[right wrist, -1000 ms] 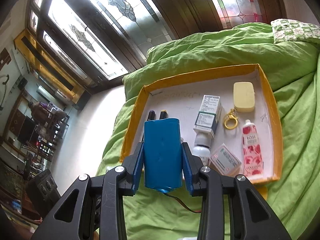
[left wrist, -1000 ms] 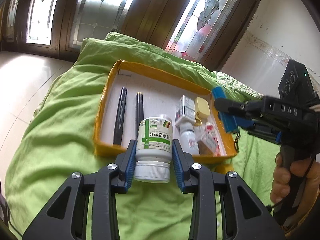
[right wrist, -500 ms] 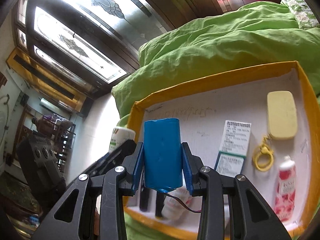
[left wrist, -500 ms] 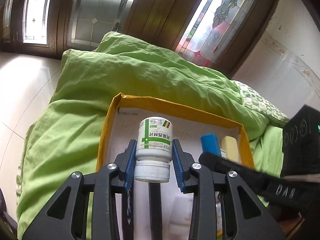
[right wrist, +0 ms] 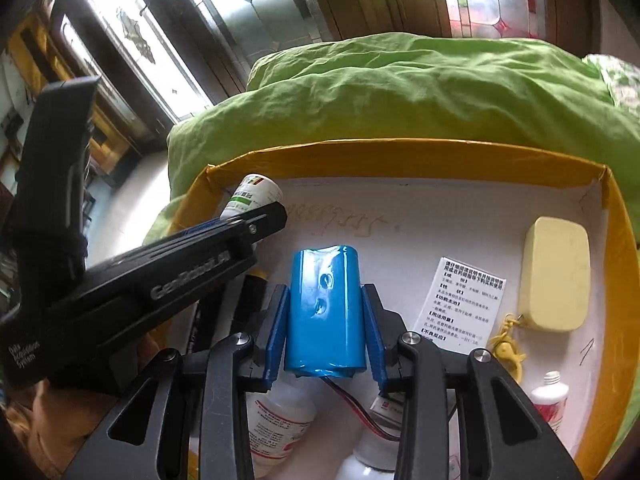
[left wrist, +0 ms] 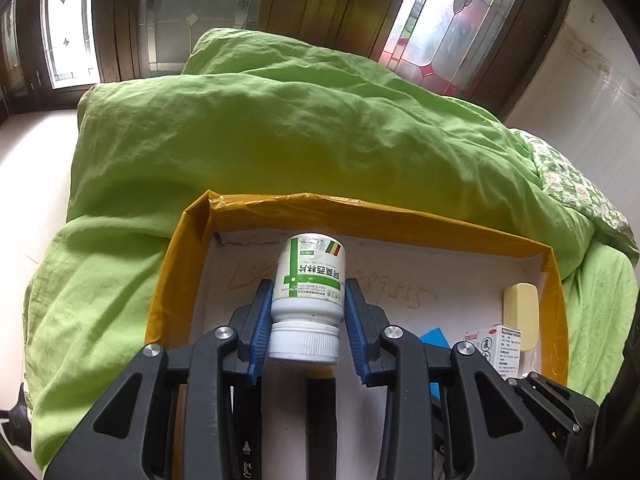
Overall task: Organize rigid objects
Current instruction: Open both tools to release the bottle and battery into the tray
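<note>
The left gripper [left wrist: 306, 312] has its jaws closed on a white pill bottle [left wrist: 308, 280] with a green-striped label, gripping it by the sides of its body just above the ribbed white cap, which points back toward the camera. The bottle hangs over the left rear part of a yellow-rimmed tray [left wrist: 176, 264] with a white floor, resting on a green quilt [left wrist: 280, 128] on a bed.

The right gripper [right wrist: 326, 328] has its jaws clamped on a blue battery pack [right wrist: 326, 312], a shrink-wrapped cylinder with red and black wires trailing from its near end. It is held over the middle of the tray [right wrist: 400, 156], above the white floor.

In the right wrist view the left gripper [right wrist: 256, 216] reaches in from the left, with the pill bottle [right wrist: 250, 196] near the tray's rear left corner. Along the right side of the tray lie a pale yellow case [right wrist: 556, 276] with a yellow clasp [right wrist: 506, 344] touching its near end, and a printed white box [right wrist: 460, 304] just to its left. A pink-patterned tube [right wrist: 548, 400] lies nearer the camera, and a white bottle [right wrist: 280, 424] lies below the right gripper. A black pen [left wrist: 246, 440] shows under the left gripper.
</note>
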Demonstrator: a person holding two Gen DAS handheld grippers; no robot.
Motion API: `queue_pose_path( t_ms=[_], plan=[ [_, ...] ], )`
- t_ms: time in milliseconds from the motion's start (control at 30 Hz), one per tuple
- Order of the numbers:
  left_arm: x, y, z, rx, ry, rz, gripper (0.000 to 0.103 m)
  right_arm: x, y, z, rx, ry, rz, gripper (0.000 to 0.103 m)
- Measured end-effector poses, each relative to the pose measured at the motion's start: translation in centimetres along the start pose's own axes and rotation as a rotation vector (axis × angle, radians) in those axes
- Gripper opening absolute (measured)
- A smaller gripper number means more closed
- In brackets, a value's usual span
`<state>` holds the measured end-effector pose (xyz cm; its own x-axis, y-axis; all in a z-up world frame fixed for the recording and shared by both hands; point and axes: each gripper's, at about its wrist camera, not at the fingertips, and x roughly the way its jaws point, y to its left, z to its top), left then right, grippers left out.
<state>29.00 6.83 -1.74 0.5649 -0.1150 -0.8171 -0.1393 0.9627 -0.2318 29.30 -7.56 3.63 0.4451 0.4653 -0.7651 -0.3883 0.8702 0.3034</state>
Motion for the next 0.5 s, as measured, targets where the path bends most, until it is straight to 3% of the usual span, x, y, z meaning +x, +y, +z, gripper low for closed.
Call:
queue_pose_path(
  t_ms=[133, 167, 233, 400, 500],
  plan=[
    [-0.4, 0.1, 0.0, -0.004, -0.002, -0.046, 0.033, 0.1, 0.2, 0.4, -0.03, -0.004, -0.012, 0.033],
    [-0.5, 0.1, 0.1, -0.008, -0.007, -0.07, 0.04, -0.1, 0.1, 0.3, -0.025, -0.011, 0.0, 0.034],
    [-1.2, 0.4, 0.2, -0.023, -0.023, -0.111, 0.048, -0.7, 0.2, 0.2, -0.014, -0.03, 0.037, 0.047],
    [-5.0, 1.2, -0.6, -0.056, -0.083, -0.146, 0.054, -4.6, 0.6, -1.3, -0.01, -0.105, 0.056, 0.05],
    [-7.7, 1.4, -2.5, -0.057, -0.103, -0.16, 0.056, -7.0, -0.2, -2.6, 0.027, -0.126, 0.08, 0.059]
  ],
)
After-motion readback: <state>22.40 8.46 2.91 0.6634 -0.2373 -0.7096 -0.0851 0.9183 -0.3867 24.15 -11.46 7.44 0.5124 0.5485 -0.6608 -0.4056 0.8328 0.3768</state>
